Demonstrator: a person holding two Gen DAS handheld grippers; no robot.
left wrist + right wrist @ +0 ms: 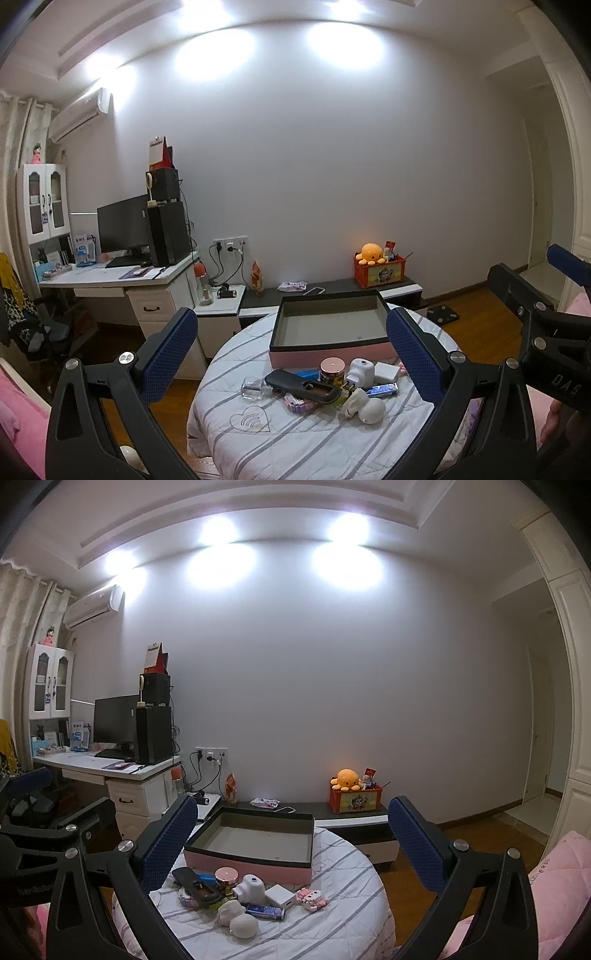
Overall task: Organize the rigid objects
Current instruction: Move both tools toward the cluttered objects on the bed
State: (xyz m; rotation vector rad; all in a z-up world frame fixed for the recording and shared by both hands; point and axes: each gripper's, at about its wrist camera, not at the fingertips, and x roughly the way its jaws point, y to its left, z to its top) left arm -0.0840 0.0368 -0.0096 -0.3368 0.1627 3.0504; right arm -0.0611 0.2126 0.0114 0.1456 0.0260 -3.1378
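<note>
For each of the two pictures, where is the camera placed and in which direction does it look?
Left wrist view: sits on the left claw, looks forward over the round table to the open box; the right claw shows at the right edge.
Right wrist view: sits on the right claw, looks the same way from further right; the left claw shows at the left edge.
Shared: the table, the box, the pile of small objects, the orange plush octopus.

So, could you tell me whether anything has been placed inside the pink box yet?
No, the pink box shows only its bare grey floor, while the small objects lie on the table in front.
</note>
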